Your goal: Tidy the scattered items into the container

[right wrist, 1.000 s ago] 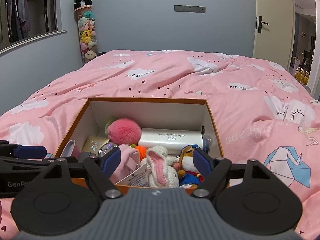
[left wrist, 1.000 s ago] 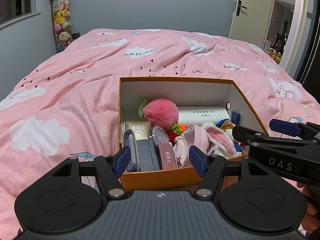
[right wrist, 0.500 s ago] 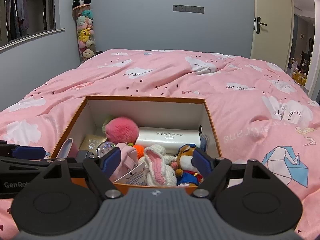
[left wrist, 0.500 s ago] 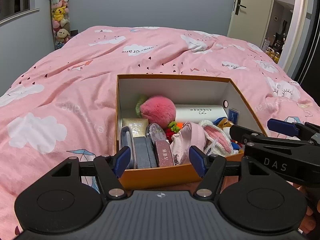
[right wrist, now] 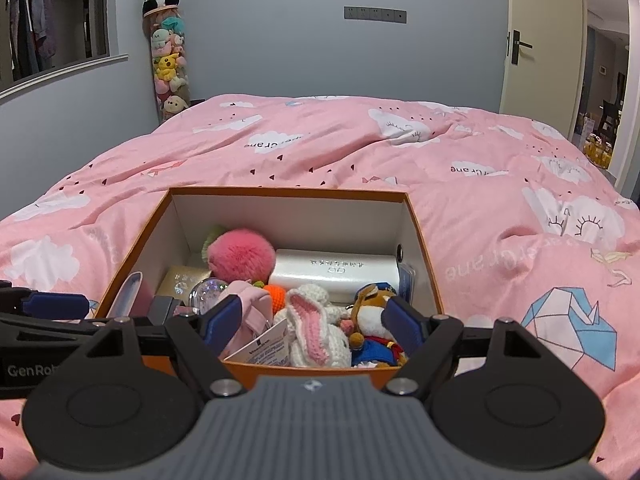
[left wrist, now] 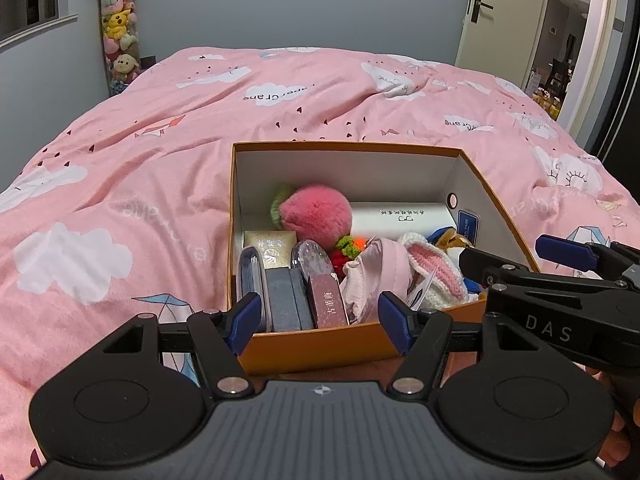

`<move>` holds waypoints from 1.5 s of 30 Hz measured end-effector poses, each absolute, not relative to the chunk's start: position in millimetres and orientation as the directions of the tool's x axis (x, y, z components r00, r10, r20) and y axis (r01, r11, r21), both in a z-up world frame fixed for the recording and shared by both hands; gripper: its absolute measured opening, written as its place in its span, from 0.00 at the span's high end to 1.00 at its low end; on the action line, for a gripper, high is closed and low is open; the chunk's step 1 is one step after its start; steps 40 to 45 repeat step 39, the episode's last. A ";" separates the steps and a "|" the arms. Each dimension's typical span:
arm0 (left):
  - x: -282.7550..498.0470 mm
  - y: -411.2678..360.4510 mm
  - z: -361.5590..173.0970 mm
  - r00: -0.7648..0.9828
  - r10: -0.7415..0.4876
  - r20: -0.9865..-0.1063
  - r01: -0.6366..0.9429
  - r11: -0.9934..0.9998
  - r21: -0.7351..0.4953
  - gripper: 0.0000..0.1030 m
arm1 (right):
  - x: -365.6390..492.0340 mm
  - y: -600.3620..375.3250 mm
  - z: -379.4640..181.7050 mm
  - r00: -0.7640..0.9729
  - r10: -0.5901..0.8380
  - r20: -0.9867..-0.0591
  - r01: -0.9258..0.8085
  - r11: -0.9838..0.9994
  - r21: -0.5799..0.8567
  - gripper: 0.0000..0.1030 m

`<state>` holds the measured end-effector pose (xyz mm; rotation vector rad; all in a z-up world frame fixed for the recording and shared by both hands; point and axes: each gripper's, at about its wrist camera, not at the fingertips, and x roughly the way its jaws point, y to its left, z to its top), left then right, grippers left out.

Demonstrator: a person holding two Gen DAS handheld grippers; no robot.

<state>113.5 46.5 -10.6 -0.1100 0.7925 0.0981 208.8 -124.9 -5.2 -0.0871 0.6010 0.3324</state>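
Orange box (left wrist: pixel 360 346) on bed (left wrist: pixel 160 152) looked full; nothing loose seen. Left gripper (left wrist: pixel 320 322) and right gripper (right wrist: pixel 310 322) fingers wide, empty. Task likely finished; next: withdraw.

Grey-blue wall (right wrist: pixel 280 40) across the top, grey switch panel (right wrist: pixel 375 15) upper centre, cream door (right wrist: pixel 544 40) upper right, tall tube of plush toys (right wrist: pixel 169 64) upper left, pink cloud-print duvet (right wrist: pixel 320 152) filling the middle
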 end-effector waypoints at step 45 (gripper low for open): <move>112.6 45.8 -8.2 0.697 0.036 -0.716 -0.112 0.992 -0.059 0.26 | 206.5 -127.1 -10.7 0.768 0.276 -0.578 -0.328 0.945 0.016 0.22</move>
